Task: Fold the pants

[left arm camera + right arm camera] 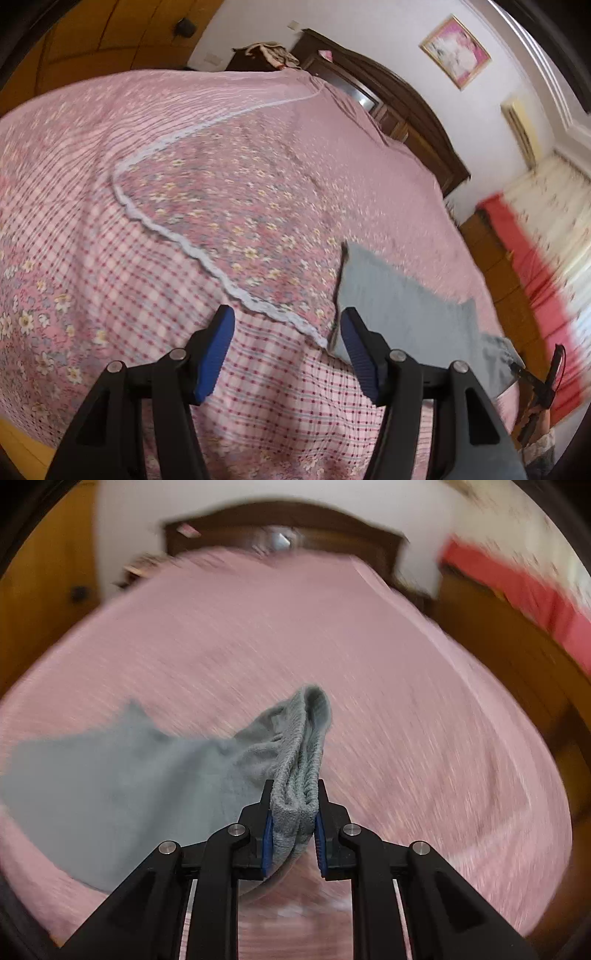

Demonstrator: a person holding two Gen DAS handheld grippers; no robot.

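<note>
pants: grey fleecy pants (110, 782) lie spread on the pink bed (406, 701), near its foot; one thick hemmed end is bunched up off the bed in the right gripper (294, 827); the rest trails away flat to the left in that view

right gripper: jaws narrow, pads pressed on the bunched grey hem; the room around it is smeared, so the hand looks to be on the move

left gripper: the left gripper (286, 354) hangs over the checked part of the bed cover (110, 258) with jaws wide and nothing between them; the pants' dark edge (341, 280) lies just beside its right finger

feel: soft, limp, light, i'd say; plush pile, not slippery; it will sag and drag wherever it isn't held, and the pile may cling to the bed cover

where to take hold: my guess is the thick ribbed hems and the band, pinching all layers together; the thin middle would just stretch and slump

risk: one corner held alone lets the far side twist; the free gripper likely wants the matching edge
</note>
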